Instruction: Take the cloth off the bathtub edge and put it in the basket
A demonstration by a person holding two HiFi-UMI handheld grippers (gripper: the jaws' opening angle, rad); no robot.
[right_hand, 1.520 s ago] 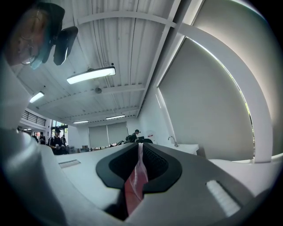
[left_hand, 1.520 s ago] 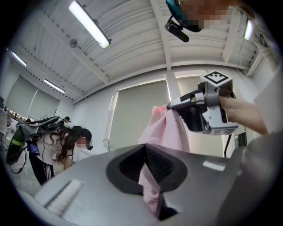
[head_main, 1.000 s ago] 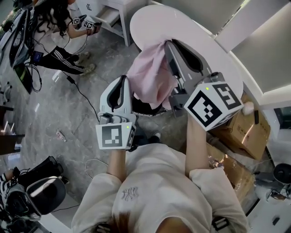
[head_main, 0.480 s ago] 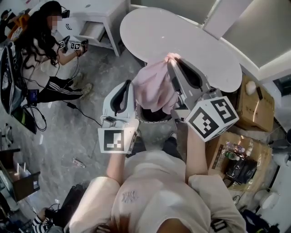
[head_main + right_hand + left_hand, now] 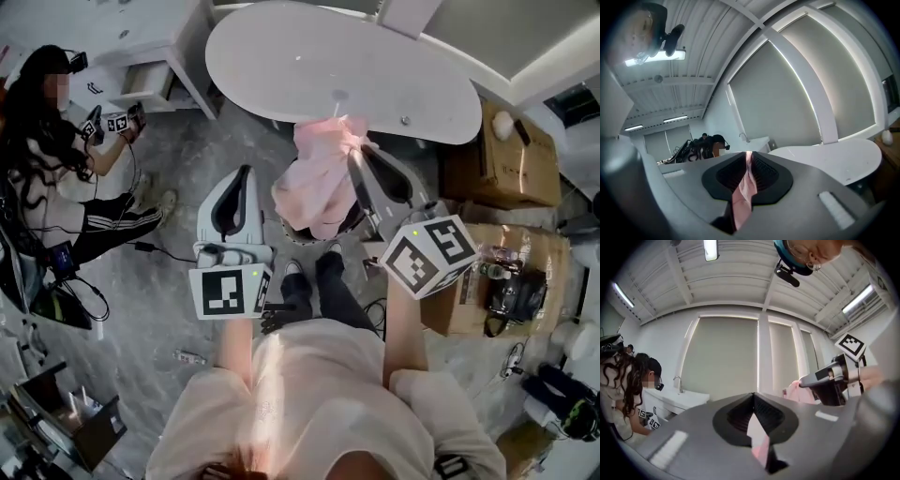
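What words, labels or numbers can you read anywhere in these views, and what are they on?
No readable words or numbers in any view.
Left tool, on its cube: a black-and-white square marker, a pattern and not text.
Right tool, on its cube: the same kind of marker, not text.
Cardboard box: any print is too small to read.

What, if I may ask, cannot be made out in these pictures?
Basket: head view, mostly hidden under the hanging cloth; contents unseen.
Cloth's lower end: head view looks straight down, so whether it touches the basket is unclear.
Pale sliver in the left gripper: left gripper view, too blurred to identify.
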